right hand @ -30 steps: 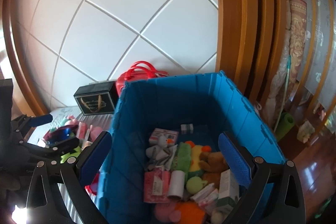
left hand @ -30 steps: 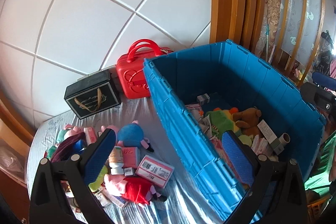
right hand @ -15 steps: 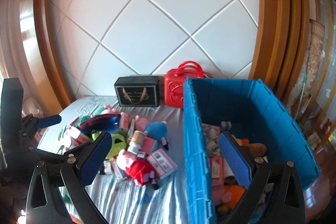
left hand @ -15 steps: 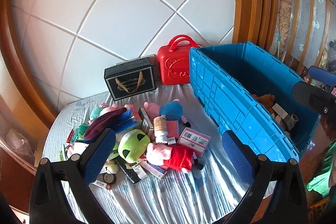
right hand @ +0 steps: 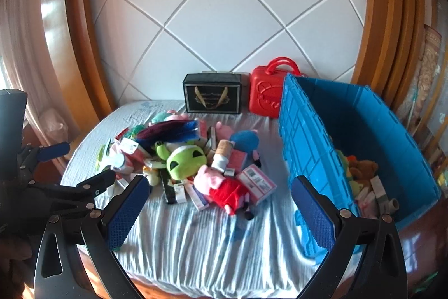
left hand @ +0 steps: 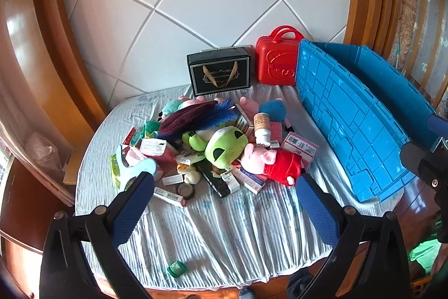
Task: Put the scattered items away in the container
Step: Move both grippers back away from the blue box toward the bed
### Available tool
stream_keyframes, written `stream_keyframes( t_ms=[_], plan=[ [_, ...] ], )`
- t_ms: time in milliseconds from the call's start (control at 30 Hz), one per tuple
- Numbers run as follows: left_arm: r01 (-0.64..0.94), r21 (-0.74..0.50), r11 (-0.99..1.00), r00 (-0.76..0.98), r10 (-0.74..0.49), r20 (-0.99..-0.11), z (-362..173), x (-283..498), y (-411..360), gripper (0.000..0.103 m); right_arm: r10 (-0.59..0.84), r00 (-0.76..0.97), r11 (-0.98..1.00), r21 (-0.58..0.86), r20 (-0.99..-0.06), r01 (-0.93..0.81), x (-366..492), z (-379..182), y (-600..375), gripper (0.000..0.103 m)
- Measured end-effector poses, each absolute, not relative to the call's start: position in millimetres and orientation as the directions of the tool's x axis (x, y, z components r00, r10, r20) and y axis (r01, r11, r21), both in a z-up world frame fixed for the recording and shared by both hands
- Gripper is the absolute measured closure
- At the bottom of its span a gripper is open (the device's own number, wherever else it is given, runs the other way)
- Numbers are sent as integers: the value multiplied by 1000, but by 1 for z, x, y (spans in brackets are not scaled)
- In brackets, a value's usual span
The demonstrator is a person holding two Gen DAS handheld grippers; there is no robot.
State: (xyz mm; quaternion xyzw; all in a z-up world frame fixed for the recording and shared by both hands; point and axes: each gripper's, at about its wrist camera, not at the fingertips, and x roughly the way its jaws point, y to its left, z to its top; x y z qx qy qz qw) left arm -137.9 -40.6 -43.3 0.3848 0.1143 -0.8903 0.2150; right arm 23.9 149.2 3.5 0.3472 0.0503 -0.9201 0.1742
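black gripper [left hand: 222, 206] arms, silver screws, textured blue pads [left hand: 130, 210].

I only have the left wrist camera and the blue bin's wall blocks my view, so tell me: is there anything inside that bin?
Observer: Yes. The right wrist view looks down into the blue bin, and a brown teddy bear lies in it.
Operator: Anything else in there?
Observer: Small boxes and a green and yellow plush lie beside the bear.
Operator: Is it full?
Observer: No. The pile sits well below the rim, with bare blue wall above it.
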Motion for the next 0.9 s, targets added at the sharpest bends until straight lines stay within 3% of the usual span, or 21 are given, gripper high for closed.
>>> stream_keyframes(
  t_ms=[567,900],
  plan=[
    [511,-126,-850,-648,-286,-706,-24,-92,-40,0,-247,-746,-951,7,-618,309,57,36,162,0],
    [545,-109,-831,-628,-318,-710,-13,-92,-18,0,-265,-744,-949,31,-614,312,62,39,194,0]
  ],
)
